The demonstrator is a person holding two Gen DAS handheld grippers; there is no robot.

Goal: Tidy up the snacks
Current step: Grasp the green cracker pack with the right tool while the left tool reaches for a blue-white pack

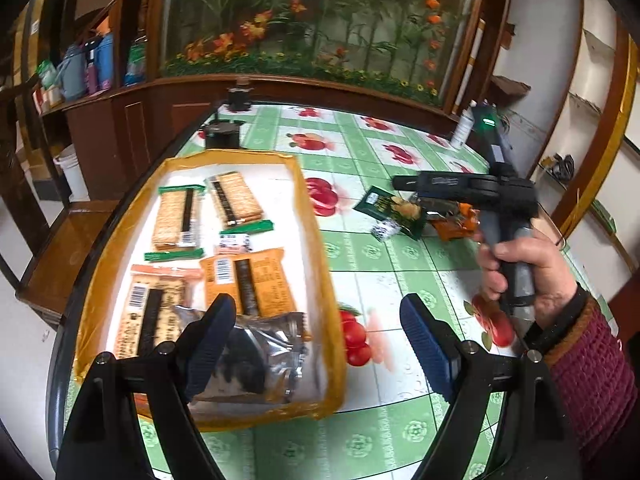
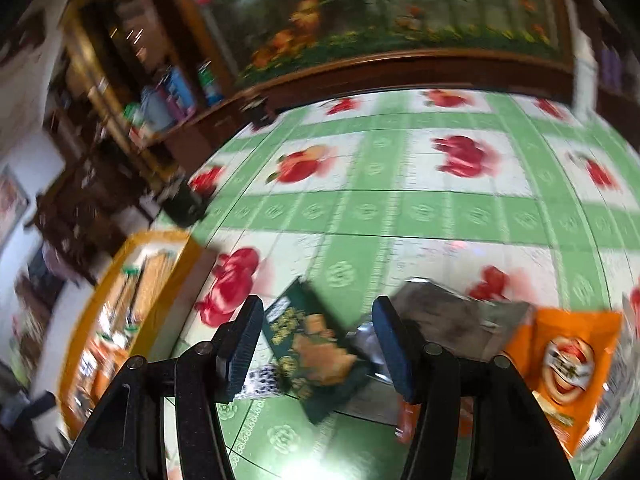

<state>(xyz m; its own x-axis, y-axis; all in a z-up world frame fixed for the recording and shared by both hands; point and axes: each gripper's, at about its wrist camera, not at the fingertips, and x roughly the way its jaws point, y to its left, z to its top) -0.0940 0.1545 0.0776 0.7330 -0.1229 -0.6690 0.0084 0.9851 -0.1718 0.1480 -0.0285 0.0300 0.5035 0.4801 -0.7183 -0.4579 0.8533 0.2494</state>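
Observation:
A yellow-rimmed tray (image 1: 316, 240) on the table holds several cracker packs (image 1: 176, 216) and a silver snack bag (image 1: 264, 356). My left gripper (image 1: 316, 344) is open and empty, its left finger above the silver bag. My right gripper (image 2: 316, 344) is open, its fingers on either side of a dark green snack packet (image 2: 312, 344) that lies on the tablecloth. Beside it lie a silver packet (image 2: 452, 316) and an orange packet (image 2: 568, 364). The left wrist view shows the right gripper (image 1: 404, 184) over the green packet (image 1: 380, 204) and the orange packet (image 1: 460, 224).
The table has a green and white cloth with red fruit prints (image 1: 400, 272). A white bottle (image 1: 464, 124) and dark round objects (image 1: 222, 132) stand at the far side. A wooden cabinet (image 1: 132, 116) and shelves stand behind. The tray also shows in the right wrist view (image 2: 100, 292).

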